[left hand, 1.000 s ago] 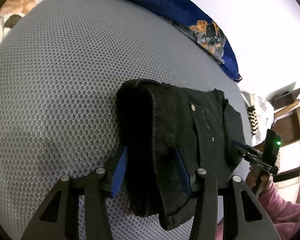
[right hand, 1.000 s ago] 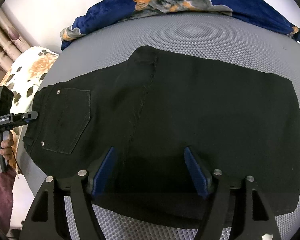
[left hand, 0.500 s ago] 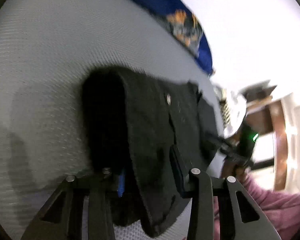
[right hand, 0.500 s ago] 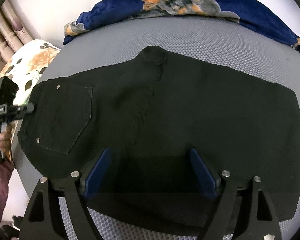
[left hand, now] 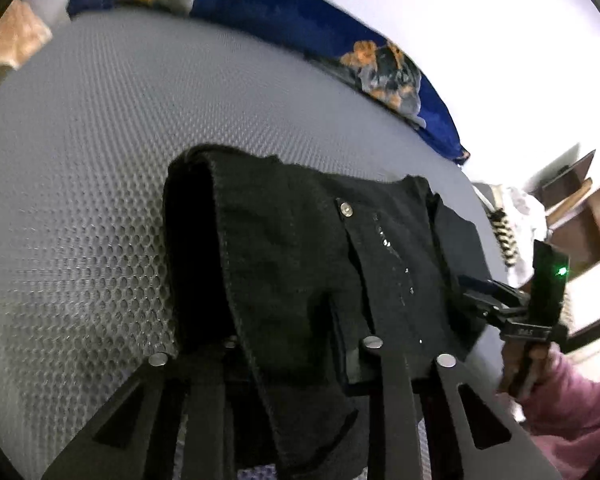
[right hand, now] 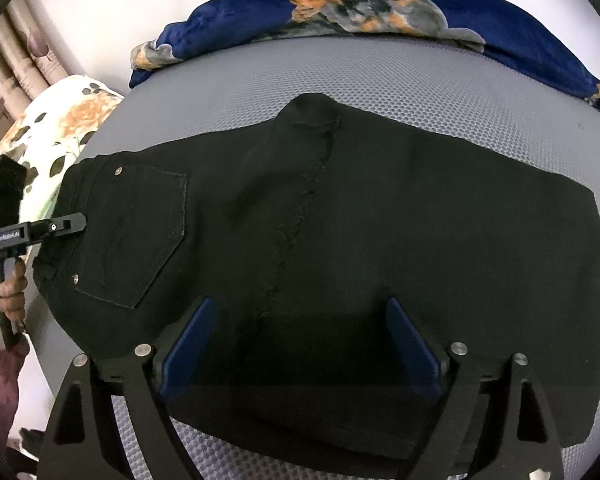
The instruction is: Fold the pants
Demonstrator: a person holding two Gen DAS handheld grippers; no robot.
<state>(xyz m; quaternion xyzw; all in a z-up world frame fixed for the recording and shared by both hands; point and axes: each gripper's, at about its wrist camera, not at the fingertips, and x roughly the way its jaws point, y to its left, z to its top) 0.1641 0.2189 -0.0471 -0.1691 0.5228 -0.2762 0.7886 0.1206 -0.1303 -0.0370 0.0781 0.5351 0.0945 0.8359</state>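
Black pants (right hand: 340, 232) lie folded lengthwise on the grey mesh mattress (right hand: 380, 76), waistband and back pocket (right hand: 140, 236) at the left. My left gripper (left hand: 284, 344) sits at the waistband end; the pants (left hand: 300, 248) drape between its fingers, which look closed on the cloth, pads hidden. It also shows in the right wrist view (right hand: 66, 226). My right gripper (right hand: 300, 344) is open, its blue pads (right hand: 188, 340) resting over the near edge of the pants. It appears in the left wrist view (left hand: 484, 292) at the far leg side.
A blue patterned blanket (right hand: 380, 8) lies along the back of the mattress. A floral pillow (right hand: 56, 128) is at the left. Wooden furniture (left hand: 572, 208) stands beyond the mattress edge. A pink-sleeved arm (left hand: 572, 404) holds the right gripper.
The left gripper's fingers have narrowed onto the waistband and the cloth now covers its blue pads. The right gripper stays open and has edged slightly forward over the pants.
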